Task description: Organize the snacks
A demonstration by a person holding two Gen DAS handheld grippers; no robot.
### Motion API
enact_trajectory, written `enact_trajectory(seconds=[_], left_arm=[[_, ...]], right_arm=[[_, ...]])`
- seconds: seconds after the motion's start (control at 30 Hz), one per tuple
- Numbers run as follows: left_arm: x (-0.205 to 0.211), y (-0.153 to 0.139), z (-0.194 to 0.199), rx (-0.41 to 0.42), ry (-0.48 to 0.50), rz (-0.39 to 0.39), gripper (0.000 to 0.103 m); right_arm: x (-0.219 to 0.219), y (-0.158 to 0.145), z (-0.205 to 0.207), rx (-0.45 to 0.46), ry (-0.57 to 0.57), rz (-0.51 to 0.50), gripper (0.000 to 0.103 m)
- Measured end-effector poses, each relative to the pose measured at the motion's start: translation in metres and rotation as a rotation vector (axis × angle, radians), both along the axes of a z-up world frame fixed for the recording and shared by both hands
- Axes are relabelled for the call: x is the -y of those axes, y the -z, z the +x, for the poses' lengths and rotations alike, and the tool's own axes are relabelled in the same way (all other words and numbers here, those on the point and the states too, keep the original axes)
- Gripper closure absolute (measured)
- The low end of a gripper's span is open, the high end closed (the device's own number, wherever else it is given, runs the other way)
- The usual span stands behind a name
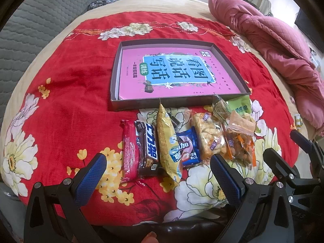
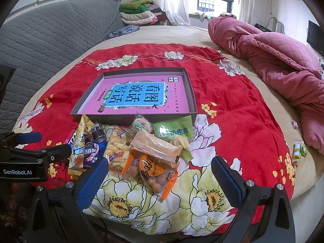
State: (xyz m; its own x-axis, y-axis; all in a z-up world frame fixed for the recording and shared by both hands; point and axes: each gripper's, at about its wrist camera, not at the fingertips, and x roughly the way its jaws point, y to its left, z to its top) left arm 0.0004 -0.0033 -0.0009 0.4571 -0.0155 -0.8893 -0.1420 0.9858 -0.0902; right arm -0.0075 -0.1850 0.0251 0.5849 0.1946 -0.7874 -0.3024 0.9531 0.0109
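A shallow grey box (image 1: 129, 102) (image 2: 85, 116) lined with a pink printed sheet lies on the red floral cloth. Several snack packets lie in a row just in front of it: a red bar (image 1: 129, 151), a brown chocolate bar (image 1: 146, 147), a yellow packet (image 1: 167, 139) (image 2: 78, 147), a blue cookie pack (image 1: 187, 147) (image 2: 92, 151), a clear rice-cracker bag (image 1: 208, 135) (image 2: 116, 154), an orange-edged nut bag (image 1: 241, 141) (image 2: 151, 164) and a green packet (image 1: 240, 106) (image 2: 174, 130). My left gripper (image 1: 158, 168) is open above the bars. My right gripper (image 2: 160, 174) is open over the nut bag.
A crumpled pink quilt (image 1: 273, 46) (image 2: 283, 60) lies at the right. A grey quilted sofa back (image 2: 50, 32) stands at the left. Small loose packets (image 2: 298, 150) lie by the quilt at the cloth's right edge. Folded bedding (image 2: 139, 12) is stacked at the back.
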Motion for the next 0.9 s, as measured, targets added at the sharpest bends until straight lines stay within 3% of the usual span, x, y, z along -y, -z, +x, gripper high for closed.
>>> enact_trajectory(seconds=[0.37, 0.9], left_arm=[[-0.002, -0.001, 0.000, 0.000, -0.003, -0.006, 0.001], [-0.040, 0.012, 0.003, -0.047, -0.072, -0.093, 0.001]], right_arm=[[-0.001, 0.001, 0.000, -0.003, -0.003, 0.010, 0.001], [0.006, 0.006, 0.007, -0.031, 0.001, 0.045, 0.001]])
